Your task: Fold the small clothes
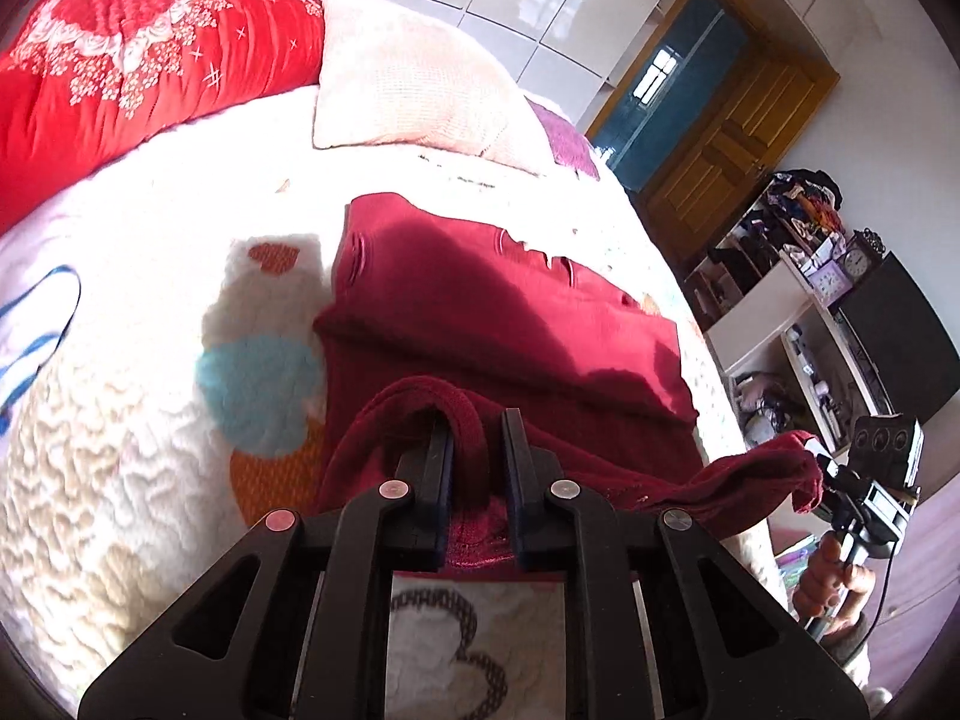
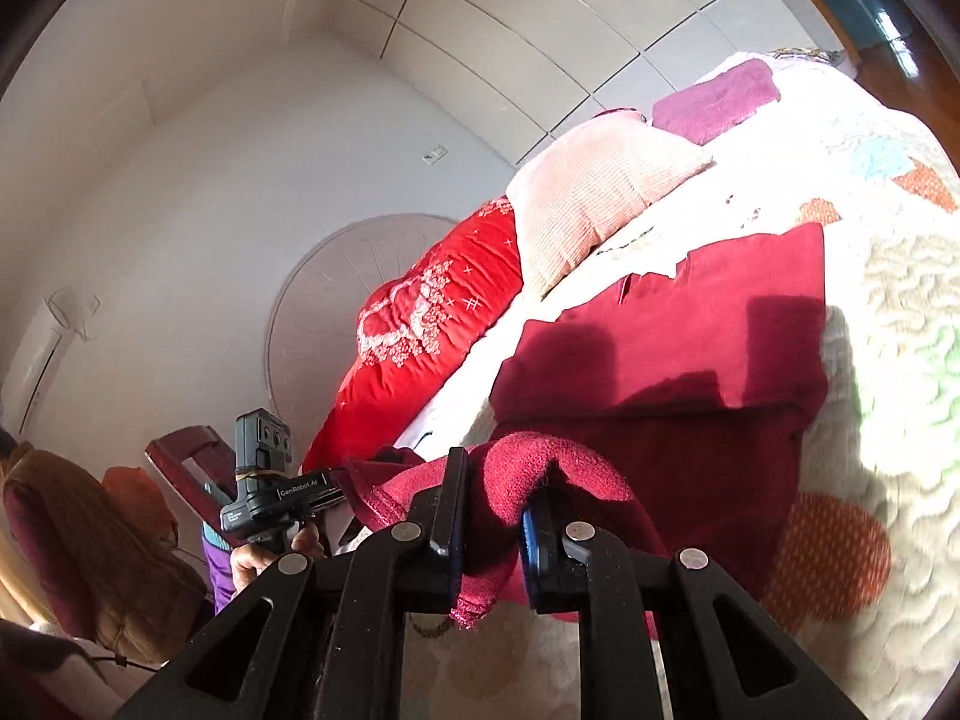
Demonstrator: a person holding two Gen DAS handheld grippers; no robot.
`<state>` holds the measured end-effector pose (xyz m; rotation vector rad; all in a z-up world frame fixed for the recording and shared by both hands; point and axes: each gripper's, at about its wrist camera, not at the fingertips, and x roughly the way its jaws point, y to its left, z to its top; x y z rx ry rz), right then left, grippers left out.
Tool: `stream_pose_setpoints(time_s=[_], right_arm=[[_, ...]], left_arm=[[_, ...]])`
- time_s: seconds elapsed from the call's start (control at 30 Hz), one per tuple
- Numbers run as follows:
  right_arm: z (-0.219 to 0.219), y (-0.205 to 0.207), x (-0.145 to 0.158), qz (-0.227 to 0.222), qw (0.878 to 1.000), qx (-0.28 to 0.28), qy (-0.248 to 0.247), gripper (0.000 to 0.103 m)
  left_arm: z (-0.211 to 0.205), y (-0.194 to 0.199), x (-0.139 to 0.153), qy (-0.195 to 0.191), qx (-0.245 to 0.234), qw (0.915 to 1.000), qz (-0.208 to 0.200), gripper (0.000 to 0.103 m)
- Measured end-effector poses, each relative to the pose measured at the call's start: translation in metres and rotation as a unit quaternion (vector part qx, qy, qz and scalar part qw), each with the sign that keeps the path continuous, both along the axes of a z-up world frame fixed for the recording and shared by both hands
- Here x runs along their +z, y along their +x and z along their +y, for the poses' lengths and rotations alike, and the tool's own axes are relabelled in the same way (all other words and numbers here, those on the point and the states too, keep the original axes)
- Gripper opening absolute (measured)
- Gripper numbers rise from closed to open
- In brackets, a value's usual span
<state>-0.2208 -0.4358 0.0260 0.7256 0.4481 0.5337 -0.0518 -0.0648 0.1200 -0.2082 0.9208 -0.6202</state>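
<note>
A dark red knitted garment [image 1: 510, 324] lies partly folded on the white patterned bedspread [image 1: 120, 420]. My left gripper [image 1: 477, 450] is shut on the garment's near hem and holds it lifted above the bed. My right gripper [image 2: 495, 504] is shut on the other corner of the same hem, also raised. The hem stretches between the two grippers. In the left wrist view the right gripper [image 1: 825, 468] shows at the far right with cloth in it. In the right wrist view the garment [image 2: 690, 348] spreads ahead, and the left gripper [image 2: 336, 495] shows at the lower left.
A red floral quilt [image 1: 120, 78] and a pink pillow [image 1: 408, 84] lie at the bed's head, with a purple cloth [image 1: 567, 138] beside them. Shelves with clutter [image 1: 798, 300] and a wooden door [image 1: 720, 138] stand to the right of the bed.
</note>
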Motion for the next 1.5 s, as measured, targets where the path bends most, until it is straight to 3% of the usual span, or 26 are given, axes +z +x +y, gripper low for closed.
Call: stream_pose_setpoints(time_s=[0.2,0.4,0.47,0.5,0.53,0.6,0.67,0.7,0.8,0.93,1.1,1.23,1.33,1.5], right_arm=[[-0.032,0.066,0.007,0.017,0.999,-0.044,-0.011,0.014],[-0.069,0.132,-0.015,0.069,0.991,-0.118,0.003,0.014],[-0.082,0.154,-0.030,0.107,0.986,-0.127,0.021,0.027],[-0.088,0.159,-0.034,0.122,0.983,-0.132,0.030,0.048],[-0.095,0.159,-0.035,0.123,0.981,-0.145,0.035,0.057],[-0.103,0.148,-0.027,0.101,0.982,-0.159,0.029,0.057],[-0.107,0.135,-0.015,0.073,0.983,-0.166,0.016,0.057],[-0.104,0.131,-0.008,0.060,0.985,-0.163,-0.001,0.057],[-0.076,0.137,0.009,0.052,0.984,-0.140,-0.094,0.055],[-0.038,0.167,0.009,0.065,0.970,-0.126,-0.198,0.043],[-0.049,0.210,-0.014,0.113,0.952,-0.179,-0.223,0.042],[-0.061,0.248,-0.043,0.181,0.940,-0.175,-0.231,0.042],[-0.062,0.256,-0.045,0.179,0.938,-0.181,-0.236,0.042],[-0.060,0.245,-0.035,0.170,0.938,-0.185,-0.237,0.042]], left_arm=[[-0.043,0.077,-0.001,0.047,0.026,0.9985,-0.006,0.013],[-0.079,0.142,-0.027,0.067,0.044,0.9966,0.017,0.013],[-0.084,0.162,-0.039,0.056,0.046,0.9961,0.051,0.014],[-0.084,0.169,-0.043,0.052,0.051,0.9950,0.068,0.020],[-0.082,0.174,-0.044,0.047,0.055,0.9946,0.074,0.024],[-0.072,0.177,-0.034,0.031,0.069,0.9955,0.057,0.046],[-0.056,0.175,-0.021,0.016,0.094,0.9950,0.032,0.063],[-0.051,0.175,-0.015,0.007,0.100,0.9947,0.022,0.066],[-0.047,0.173,-0.010,0.010,0.095,0.9953,0.013,0.066],[-0.064,0.173,-0.026,0.031,0.082,0.9959,0.022,0.066],[-0.086,0.195,-0.063,0.086,0.102,0.9902,0.042,0.067],[-0.090,0.219,-0.089,0.119,0.131,0.9827,0.053,0.067],[-0.089,0.228,-0.101,0.133,0.146,0.9787,0.054,0.070],[-0.089,0.222,-0.098,0.133,0.147,0.9792,0.043,0.071]])
